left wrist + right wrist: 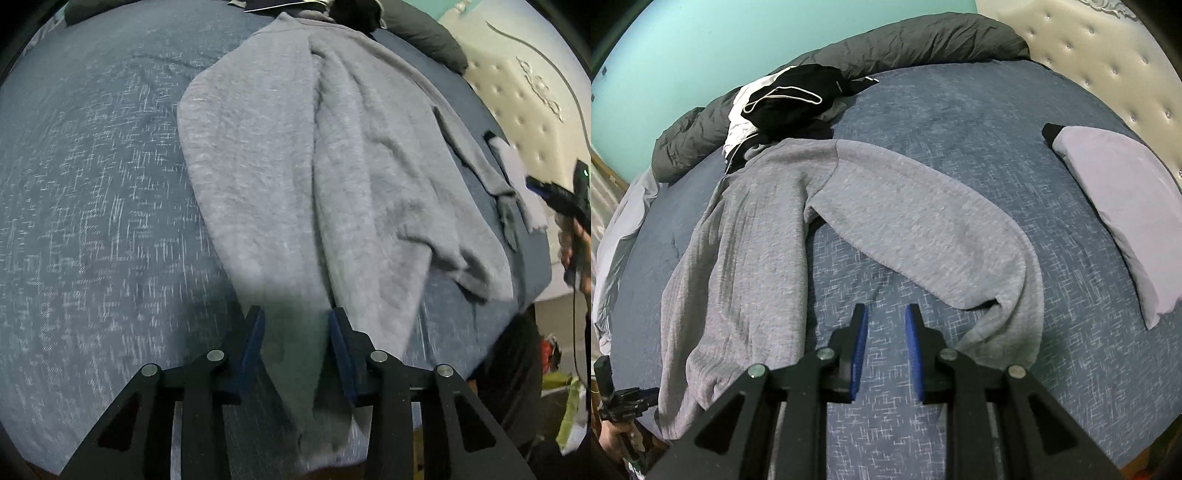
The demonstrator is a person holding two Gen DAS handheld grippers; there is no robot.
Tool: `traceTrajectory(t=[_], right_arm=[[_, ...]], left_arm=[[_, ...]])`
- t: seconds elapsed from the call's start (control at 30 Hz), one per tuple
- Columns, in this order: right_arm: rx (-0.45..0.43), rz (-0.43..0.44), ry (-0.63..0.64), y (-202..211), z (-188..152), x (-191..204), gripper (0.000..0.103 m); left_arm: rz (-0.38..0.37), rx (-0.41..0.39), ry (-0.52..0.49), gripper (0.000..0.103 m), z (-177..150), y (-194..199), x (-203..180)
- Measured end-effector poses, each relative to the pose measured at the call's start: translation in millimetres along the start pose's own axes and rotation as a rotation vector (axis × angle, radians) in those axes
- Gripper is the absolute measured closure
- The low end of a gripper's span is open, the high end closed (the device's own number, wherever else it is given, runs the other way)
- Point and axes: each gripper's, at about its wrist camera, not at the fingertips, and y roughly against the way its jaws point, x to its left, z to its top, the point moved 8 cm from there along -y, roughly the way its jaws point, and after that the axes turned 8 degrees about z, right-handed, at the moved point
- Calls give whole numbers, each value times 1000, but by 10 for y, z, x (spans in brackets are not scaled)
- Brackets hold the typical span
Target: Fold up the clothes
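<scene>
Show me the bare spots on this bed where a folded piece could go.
The widest bare blue bedspread lies on the far side of the grey sweatshirt from the headboard. A smaller patch sits between sleeve, pillow and dark duvet. Crowded: the black clothes pile by the collar.

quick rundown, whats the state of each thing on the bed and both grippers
grey sweatshirt: spread on the bed, not folded, one sleeve stretched sideways
left gripper: open, sweatshirt hem between its fingers
right gripper: open, over bare blanket, holds nothing
black clothes: crumpled pile at the far edge
lilac garment: folded, lying apart
blue blanket: laid flat
</scene>
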Motion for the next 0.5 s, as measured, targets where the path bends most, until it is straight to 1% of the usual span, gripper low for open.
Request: traceTrajectory(t=[0.13, 0.23, 0.27, 0.3, 0.33, 0.4, 0.5], right_arm=[[4, 12, -13, -15, -25, 39, 83], [4, 20, 0, 5, -52, 127, 83], [5, 22, 5, 14, -61, 154, 83], [4, 23, 9, 24, -67, 176, 83], [2, 23, 13, 38, -69, 191, 83], [-2, 27, 21, 62, -76, 212, 83], [1, 28, 25, 69, -93, 210, 83]], left_arm=[[14, 21, -60, 61, -141, 21, -52], [23, 45, -76, 62, -215, -52, -50], [26, 51, -84, 69, -236, -71, -49], [30, 57, -95, 84, -255, -84, -47], [36, 59, -102, 90, -266, -82, -33], [49, 51, -105, 99, -265, -34, 23], [53, 12, -85, 99, -203, 143, 169]])
